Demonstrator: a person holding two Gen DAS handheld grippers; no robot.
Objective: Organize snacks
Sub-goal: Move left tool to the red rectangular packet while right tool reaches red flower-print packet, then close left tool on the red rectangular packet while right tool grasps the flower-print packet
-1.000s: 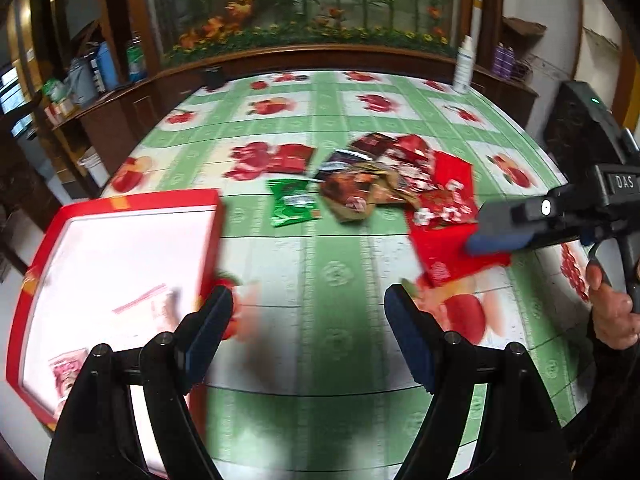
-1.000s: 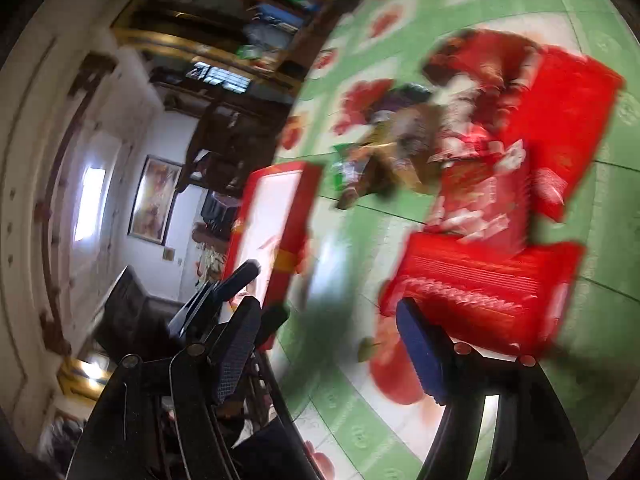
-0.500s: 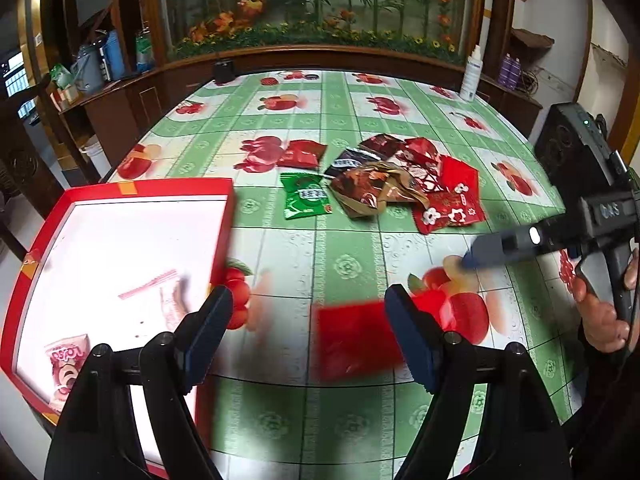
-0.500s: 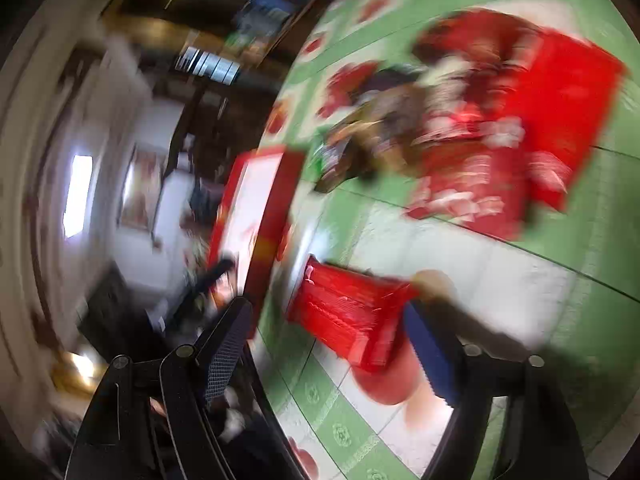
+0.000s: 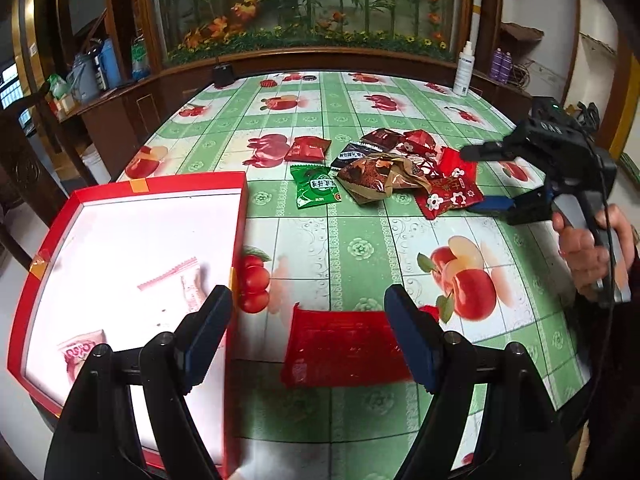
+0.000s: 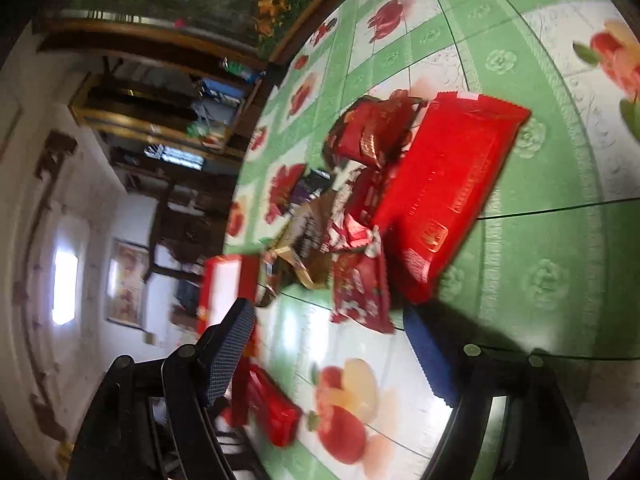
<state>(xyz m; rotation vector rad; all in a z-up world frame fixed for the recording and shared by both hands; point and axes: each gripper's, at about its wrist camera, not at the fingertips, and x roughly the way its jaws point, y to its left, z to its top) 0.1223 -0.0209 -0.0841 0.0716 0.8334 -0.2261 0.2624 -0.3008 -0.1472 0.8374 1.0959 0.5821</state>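
A flat red snack packet point(image 5: 344, 350) lies on the green tablecloth between the fingers of my open left gripper point(image 5: 310, 336); it also shows in the right wrist view point(image 6: 272, 410). A pile of snack packets point(image 5: 394, 168) lies mid-table, with a green packet point(image 5: 316, 190) and a red packet point(image 5: 308, 148) beside it. The red box with a white floor point(image 5: 236, 232) stands at the left and holds two small packets point(image 5: 188, 284). My right gripper point(image 5: 486, 178) is open and empty, tilted, next to the pile. In its view a big red packet point(image 6: 444, 192) lies ahead.
A white spray bottle point(image 5: 463, 68) stands at the table's far right edge. A small black object point(image 5: 222, 75) sits at the far edge. Wooden cabinets and a planter wall surround the table. The table's near edge lies just under my left gripper.
The red packet left my right gripper and landed on the cloth between my left gripper's fingers. My right gripper swung back toward the snack pile. My left gripper stayed open.
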